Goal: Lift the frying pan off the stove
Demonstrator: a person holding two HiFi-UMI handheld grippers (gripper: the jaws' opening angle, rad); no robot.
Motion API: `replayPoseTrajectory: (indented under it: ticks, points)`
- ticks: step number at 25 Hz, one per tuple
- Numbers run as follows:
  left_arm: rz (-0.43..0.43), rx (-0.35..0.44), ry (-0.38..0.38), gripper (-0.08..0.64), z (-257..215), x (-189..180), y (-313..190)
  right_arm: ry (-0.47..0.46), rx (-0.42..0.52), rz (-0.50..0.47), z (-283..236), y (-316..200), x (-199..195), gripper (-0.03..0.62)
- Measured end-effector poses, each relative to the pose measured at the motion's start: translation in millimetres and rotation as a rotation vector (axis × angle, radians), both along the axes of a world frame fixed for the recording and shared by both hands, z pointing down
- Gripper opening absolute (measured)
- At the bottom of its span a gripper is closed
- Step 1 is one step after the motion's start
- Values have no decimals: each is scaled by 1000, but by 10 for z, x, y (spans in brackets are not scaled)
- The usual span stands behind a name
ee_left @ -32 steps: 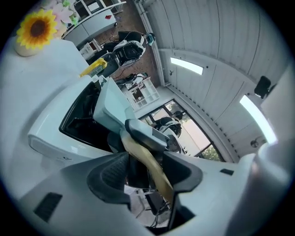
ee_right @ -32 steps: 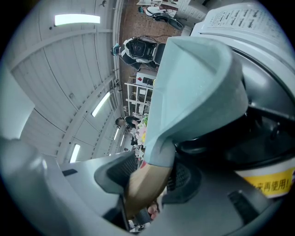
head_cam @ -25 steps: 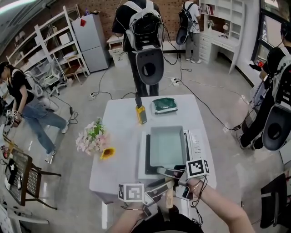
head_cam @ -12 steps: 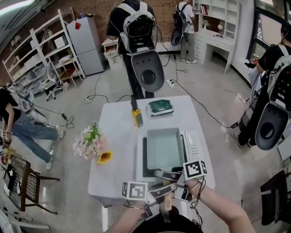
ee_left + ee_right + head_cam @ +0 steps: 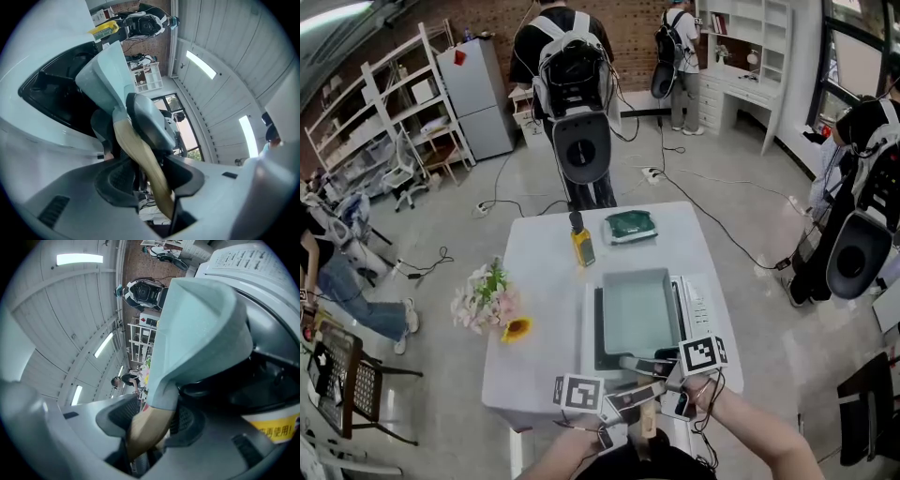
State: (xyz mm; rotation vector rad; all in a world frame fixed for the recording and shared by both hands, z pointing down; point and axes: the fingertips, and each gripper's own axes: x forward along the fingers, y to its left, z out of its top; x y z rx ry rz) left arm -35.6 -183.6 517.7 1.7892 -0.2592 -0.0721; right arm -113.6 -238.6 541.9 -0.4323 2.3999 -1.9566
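Workshop floor, white table [image 5: 546, 309]; pan [image 5: 639, 307] sits flat on the stove [image 5: 701, 302] on the table's right half, not lifted yet. The pan is rectangular and pale teal. Its long axis runs away from the person, body at the far end, and the wooden handle [image 5: 648, 414] points back over the near edge. Right gripper [image 5: 152, 420] is clamped on the handle close to the pan's neck. Left gripper [image 5: 147, 173] is further down the wood, jaws closing with the handle between them; they look not fully tight yet. To do it well, I'd finish the left squeeze first. Then raise both grippers together, straight up, keeping the handle level so the heavy front doesn't dip or twist in the pads. Clear the stove rim before moving sideways. Flowers [image 5: 492, 300] are well to the left, a yellow device [image 5: 581, 246] at the far side, both apart from the pan.
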Motion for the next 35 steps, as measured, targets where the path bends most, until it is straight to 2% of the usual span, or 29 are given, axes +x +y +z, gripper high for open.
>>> replayPoseTrajectory:
  ticks: [17, 35]
  points:
    - [29, 51, -69, 164, 20, 20, 96, -1, 41, -1, -6, 78, 10, 183]
    - [21, 245, -110, 167, -403, 48, 62, -21, 233, -12, -602, 23, 34, 183]
